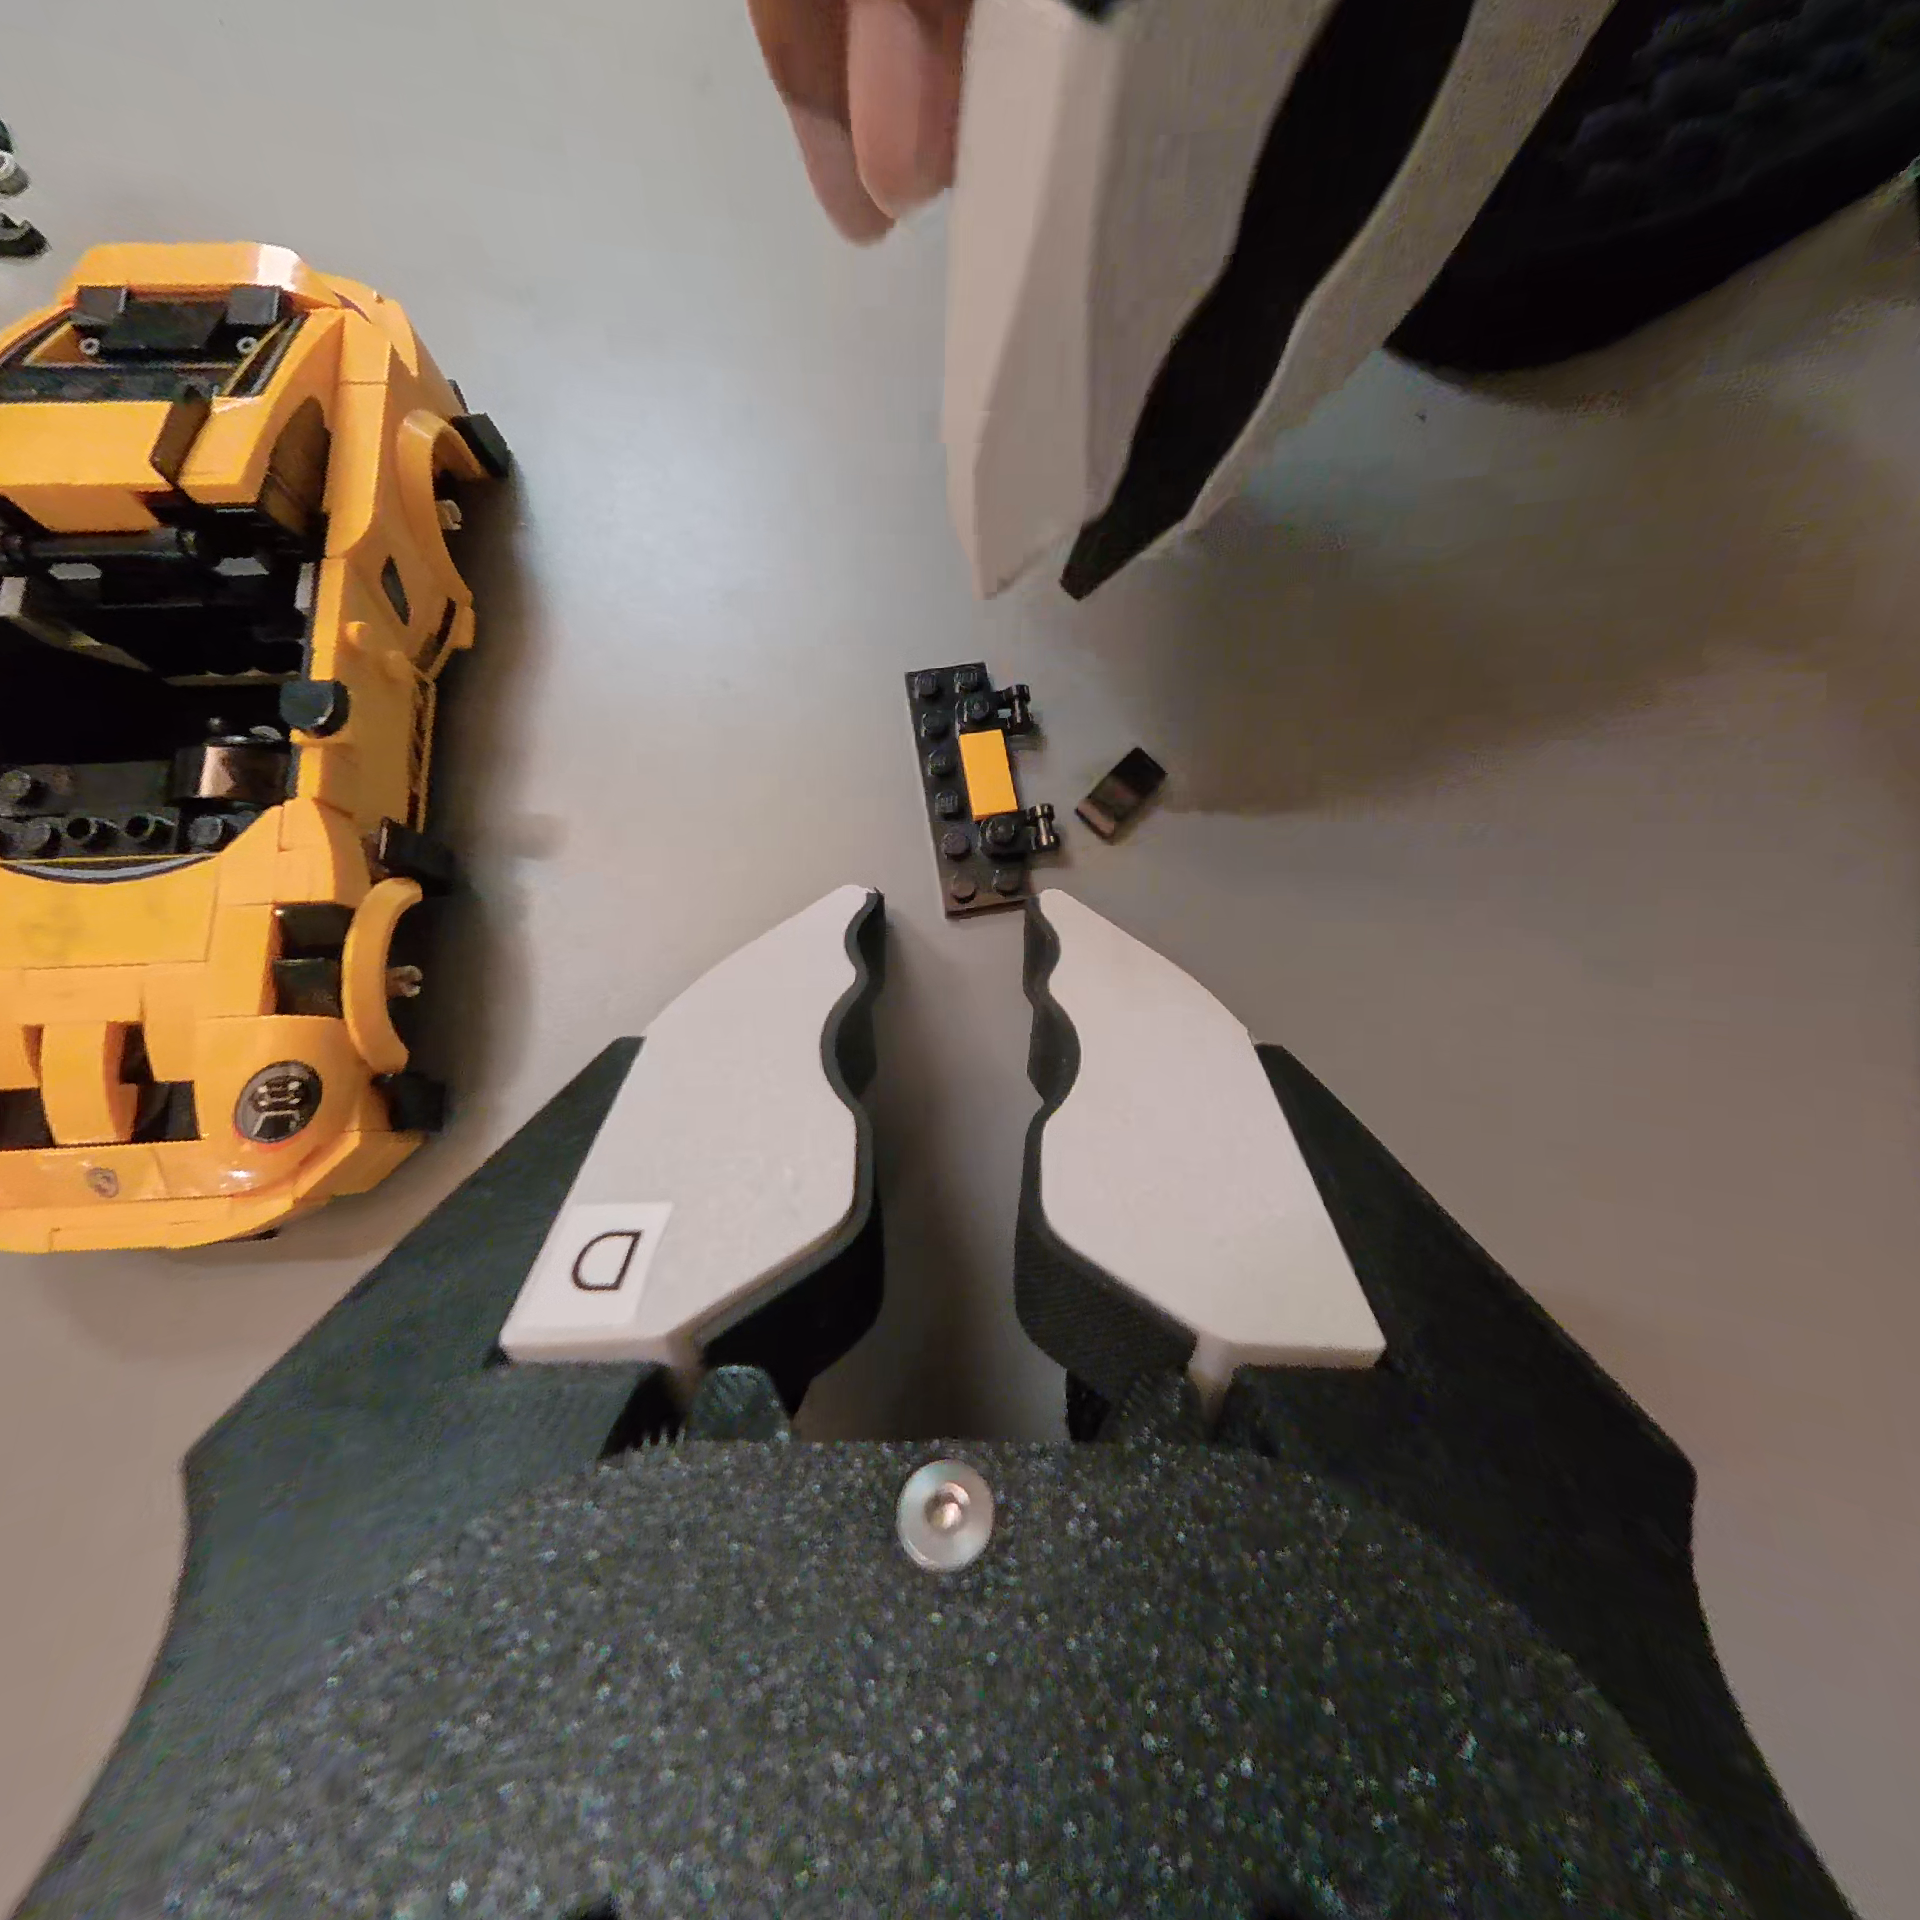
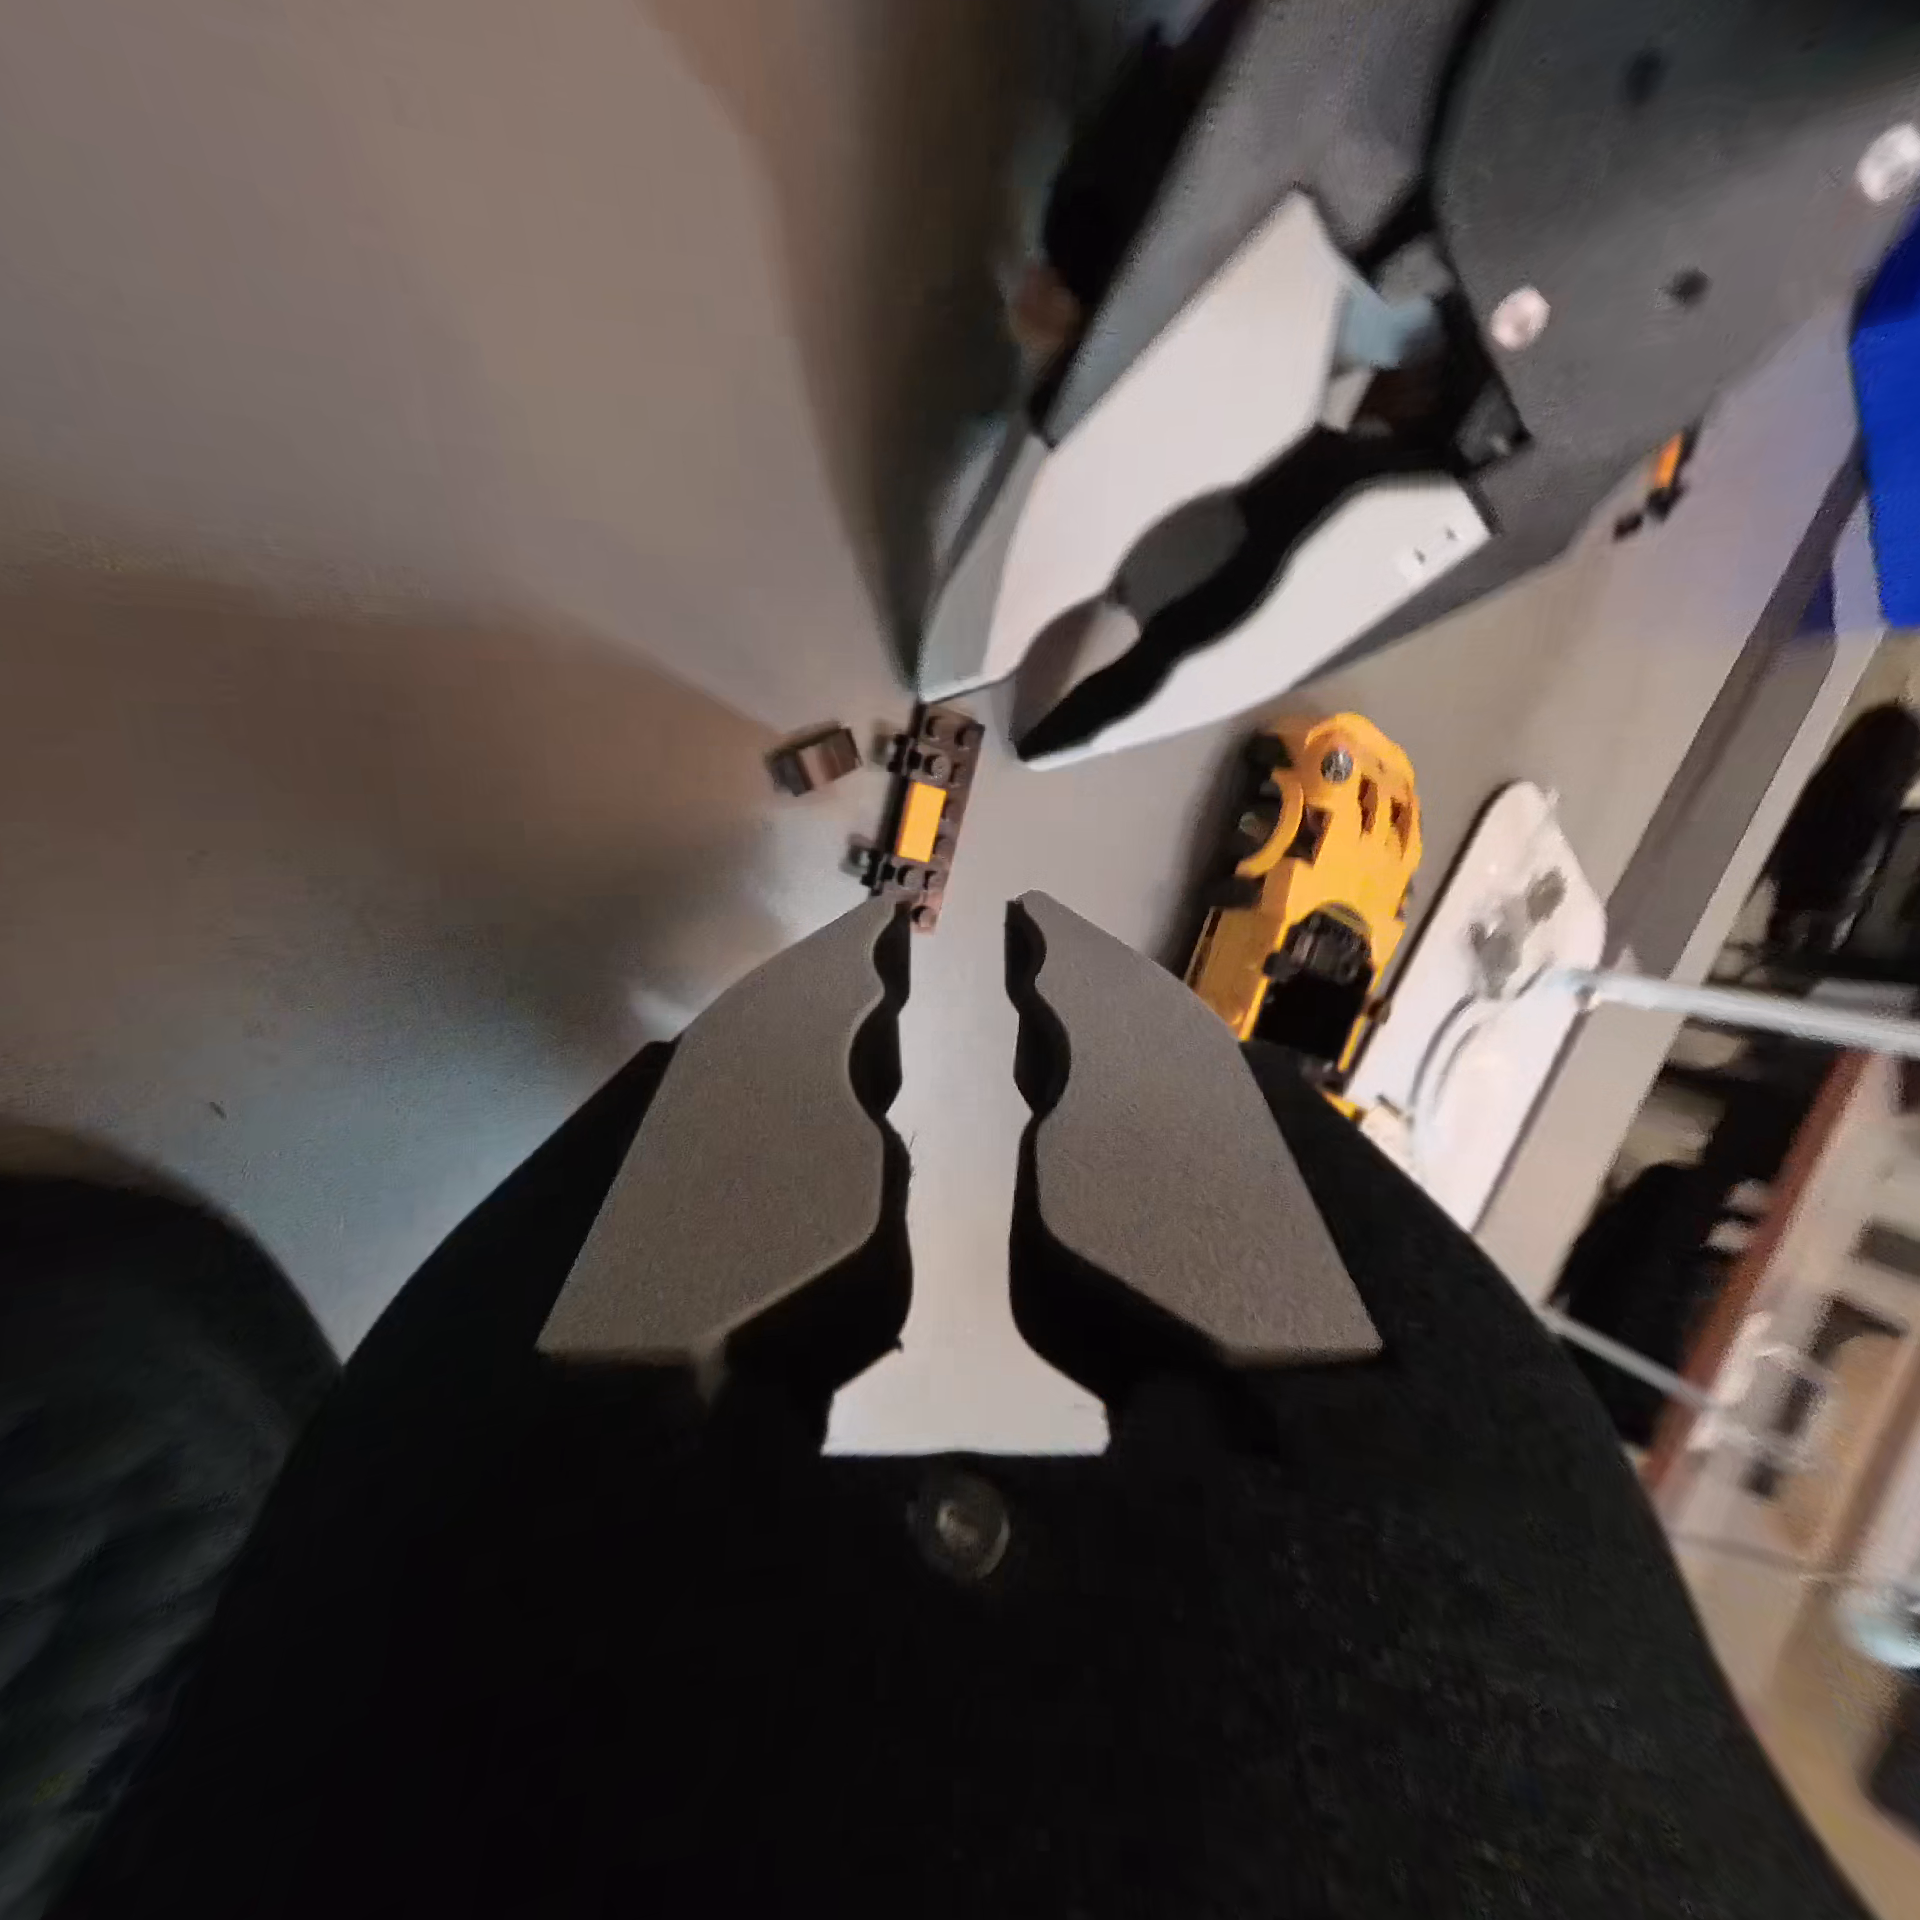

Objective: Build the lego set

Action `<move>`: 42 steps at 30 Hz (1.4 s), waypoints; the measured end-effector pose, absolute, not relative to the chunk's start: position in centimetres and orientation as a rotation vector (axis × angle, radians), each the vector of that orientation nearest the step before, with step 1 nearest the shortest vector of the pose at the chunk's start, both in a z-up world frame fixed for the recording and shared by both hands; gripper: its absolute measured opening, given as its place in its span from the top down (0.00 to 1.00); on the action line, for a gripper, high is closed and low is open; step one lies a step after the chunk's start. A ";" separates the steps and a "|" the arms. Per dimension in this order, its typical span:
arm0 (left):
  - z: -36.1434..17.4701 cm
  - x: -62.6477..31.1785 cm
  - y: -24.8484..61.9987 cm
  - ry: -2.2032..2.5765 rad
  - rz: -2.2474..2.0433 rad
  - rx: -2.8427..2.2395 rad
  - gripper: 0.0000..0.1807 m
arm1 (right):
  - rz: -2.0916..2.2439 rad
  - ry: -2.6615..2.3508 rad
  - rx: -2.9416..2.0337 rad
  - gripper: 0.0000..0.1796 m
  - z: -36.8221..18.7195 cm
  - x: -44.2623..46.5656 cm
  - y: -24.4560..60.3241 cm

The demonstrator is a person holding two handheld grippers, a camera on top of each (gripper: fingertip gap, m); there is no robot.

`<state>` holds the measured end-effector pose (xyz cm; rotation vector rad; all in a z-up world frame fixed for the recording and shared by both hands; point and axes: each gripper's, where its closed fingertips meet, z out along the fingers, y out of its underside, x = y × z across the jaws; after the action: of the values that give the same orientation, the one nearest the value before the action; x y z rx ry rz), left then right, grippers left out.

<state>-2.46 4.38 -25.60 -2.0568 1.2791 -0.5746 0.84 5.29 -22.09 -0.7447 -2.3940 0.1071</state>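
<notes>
1. Where the two grippers point toward each other, a black plate (image 1: 975,788) lies flat on the grey table (image 1: 675,520), studs up, with a small orange tile (image 1: 985,771) pressed onto its middle and two black clips sticking out of one long side.
2. Just beside the clip side, apart from the plate, a small black slope piece (image 1: 1122,792) sits on the table.
3. Seen from the left wrist view, the left gripper (image 1: 954,906) has its jaws apart with nothing between them; the plate's near end lies just ahead of the gap, almost at the right-hand fingertip.
4. From the right wrist view, the right gripper (image 2: 956,909) also has its jaws apart and empty; the plate (image 2: 928,819) sits just beyond the left-hand fingertip, a little off the gap's line.
5. Each gripper shows in the other's view, tips close to the plate's far end; whether any tip touches the plate cannot be told.
6. A person's fingers (image 1: 862,114) show beside the right gripper at the top of the left wrist view.
7. Well off to the side stands the partly built yellow car (image 1: 208,748), its cabin open and black inside.
8. Beyond the car in the right wrist view lies a white tray (image 2: 1496,997).
</notes>
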 end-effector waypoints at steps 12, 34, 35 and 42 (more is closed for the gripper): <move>-25.6 -1.7 4.1 1.323 -0.524 -2.030 0.89 | 0.658 -1.921 -1.688 0.89 -23.8 1.4 2.2; -25.6 -1.6 3.9 1.097 -0.507 -2.226 0.91 | 0.648 -1.662 -2.166 0.96 -24.0 1.0 4.8; -25.6 -1.6 4.0 1.092 -0.506 -2.227 0.91 | 0.646 -1.635 -2.194 0.96 -24.0 1.0 5.1; -25.6 -1.7 4.1 1.067 -0.493 -2.227 0.91 | 0.608 -1.608 -2.311 0.96 -24.8 0.7 5.8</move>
<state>-1.66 4.14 -25.60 -2.2268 1.0668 -0.4935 0.68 5.75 -24.79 -2.3109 -1.6075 0.6085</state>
